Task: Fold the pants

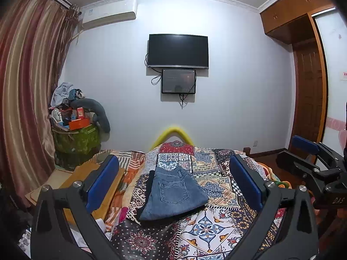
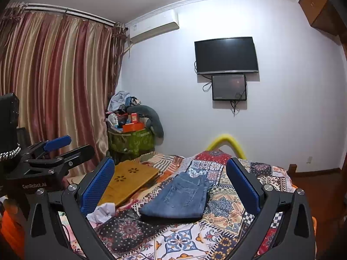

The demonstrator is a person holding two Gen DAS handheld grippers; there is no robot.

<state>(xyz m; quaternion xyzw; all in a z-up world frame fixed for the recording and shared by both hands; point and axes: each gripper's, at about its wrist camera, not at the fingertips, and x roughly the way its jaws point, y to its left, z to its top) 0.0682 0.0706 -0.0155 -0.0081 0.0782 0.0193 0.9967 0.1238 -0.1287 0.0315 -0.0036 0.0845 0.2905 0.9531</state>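
A pair of blue jeans (image 1: pixel 173 192) lies folded into a compact stack on the patchwork bedspread (image 1: pixel 216 234), back pocket up, with a dark garment under it. In the right wrist view the jeans (image 2: pixel 180 197) lie the same way. My left gripper (image 1: pixel 173 182) is open and empty, held above and short of the jeans. My right gripper (image 2: pixel 171 184) is open and empty, also held back from the jeans. The right gripper shows at the right edge of the left wrist view (image 1: pixel 312 158); the left gripper shows at the left edge of the right wrist view (image 2: pixel 63 149).
A yellow wooden lap tray (image 2: pixel 130 182) lies on the bed left of the jeans, with a crumpled white cloth (image 2: pixel 102 212) near it. A heaped green bin (image 2: pixel 130 138) stands by the curtain. A yellow bed-end rail (image 2: pixel 227 140), a television and a wardrobe lie beyond.
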